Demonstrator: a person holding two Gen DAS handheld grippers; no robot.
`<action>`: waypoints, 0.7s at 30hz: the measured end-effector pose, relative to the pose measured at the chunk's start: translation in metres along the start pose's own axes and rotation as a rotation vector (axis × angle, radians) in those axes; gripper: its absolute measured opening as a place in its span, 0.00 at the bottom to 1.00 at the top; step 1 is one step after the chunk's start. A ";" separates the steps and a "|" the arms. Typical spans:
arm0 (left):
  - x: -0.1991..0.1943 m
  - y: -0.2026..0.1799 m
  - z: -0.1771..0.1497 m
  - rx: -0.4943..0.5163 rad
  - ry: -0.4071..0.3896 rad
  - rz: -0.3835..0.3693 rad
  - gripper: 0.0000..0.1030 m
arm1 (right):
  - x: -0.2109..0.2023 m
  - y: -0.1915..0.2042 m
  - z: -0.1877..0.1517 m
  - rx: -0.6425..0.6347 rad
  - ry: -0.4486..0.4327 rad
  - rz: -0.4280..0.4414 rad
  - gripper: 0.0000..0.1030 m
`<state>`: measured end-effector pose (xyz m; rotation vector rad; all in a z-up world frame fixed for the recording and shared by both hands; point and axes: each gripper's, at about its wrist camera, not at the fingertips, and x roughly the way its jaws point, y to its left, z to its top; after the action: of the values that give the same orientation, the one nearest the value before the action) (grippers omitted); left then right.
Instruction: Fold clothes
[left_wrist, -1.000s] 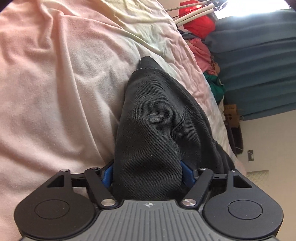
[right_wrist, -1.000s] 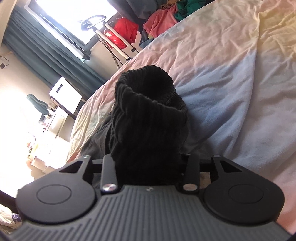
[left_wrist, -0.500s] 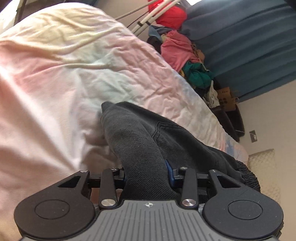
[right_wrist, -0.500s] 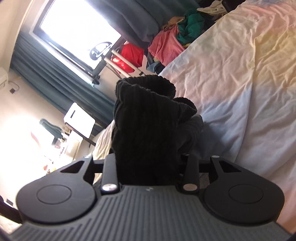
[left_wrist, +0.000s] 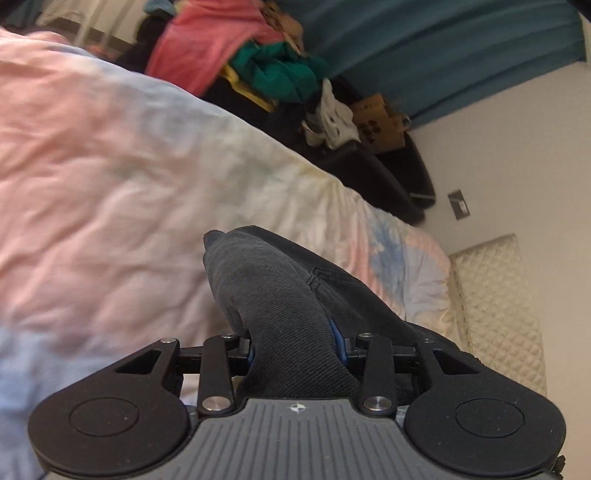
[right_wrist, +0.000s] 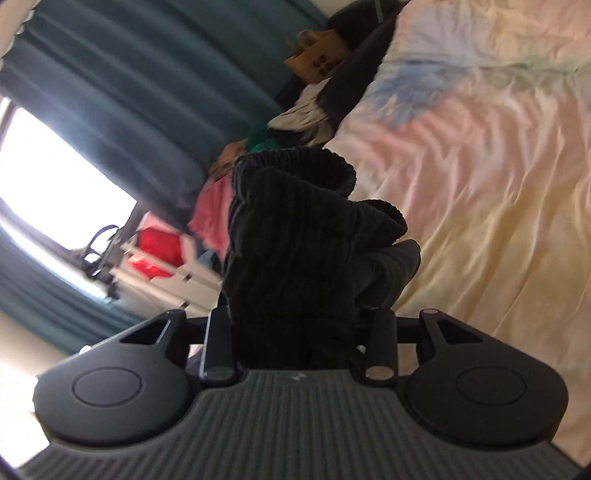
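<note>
Bed now farther below; both grippers still clamp the lifted dark garment

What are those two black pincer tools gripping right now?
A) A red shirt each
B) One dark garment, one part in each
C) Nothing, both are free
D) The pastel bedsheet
B: the left gripper pinches a fold of the dark garment, and the right gripper clamps its ribbed edge, above the bedsheet.
</note>
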<state>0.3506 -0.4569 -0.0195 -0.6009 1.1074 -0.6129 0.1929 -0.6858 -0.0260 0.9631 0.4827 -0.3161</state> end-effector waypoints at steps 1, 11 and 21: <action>0.026 -0.006 0.006 0.011 0.019 -0.007 0.38 | 0.009 -0.009 0.011 0.005 -0.005 -0.020 0.39; 0.128 0.023 0.008 0.247 0.150 -0.009 0.39 | 0.066 -0.098 -0.015 0.112 0.020 -0.053 0.39; 0.099 0.058 -0.068 0.458 0.099 0.058 0.49 | 0.056 -0.150 -0.109 0.208 0.040 -0.102 0.50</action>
<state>0.3275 -0.4963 -0.1444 -0.1437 1.0271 -0.8215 0.1435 -0.6778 -0.2131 1.1503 0.5442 -0.4465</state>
